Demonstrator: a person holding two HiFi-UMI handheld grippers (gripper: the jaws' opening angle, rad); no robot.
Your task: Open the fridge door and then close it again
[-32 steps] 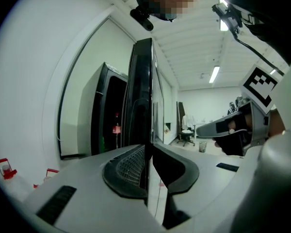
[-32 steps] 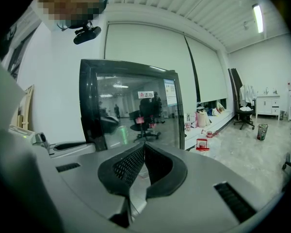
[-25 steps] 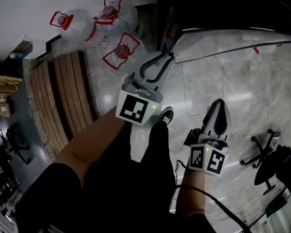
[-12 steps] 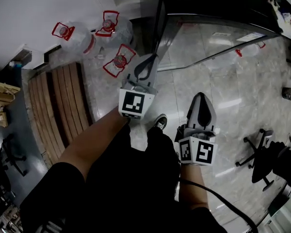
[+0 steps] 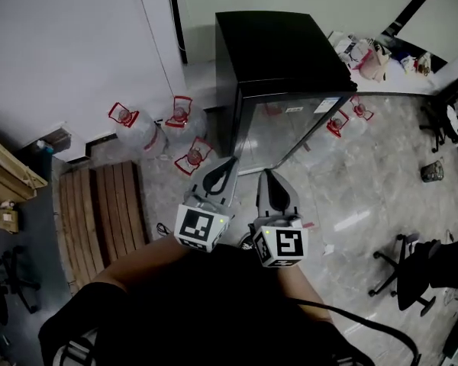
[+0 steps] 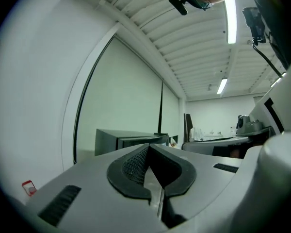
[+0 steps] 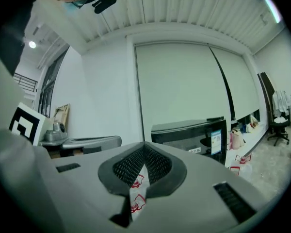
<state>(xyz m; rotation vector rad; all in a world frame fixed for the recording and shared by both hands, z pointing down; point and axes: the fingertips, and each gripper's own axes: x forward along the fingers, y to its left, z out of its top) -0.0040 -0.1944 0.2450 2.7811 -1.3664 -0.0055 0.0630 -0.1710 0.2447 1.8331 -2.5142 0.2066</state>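
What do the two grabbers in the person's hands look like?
Both the left gripper and the right gripper are pale grey, tapering to a point, with black mesh-patterned pads. Each carries a white cube printed with black square markers and a small green light. A black cable trails behind the right one. The person wears black clothes.

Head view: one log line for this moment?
left tongs: shut, empty | right tongs: shut, empty | black glass-door fridge: door appears closed, untouched | contact: none
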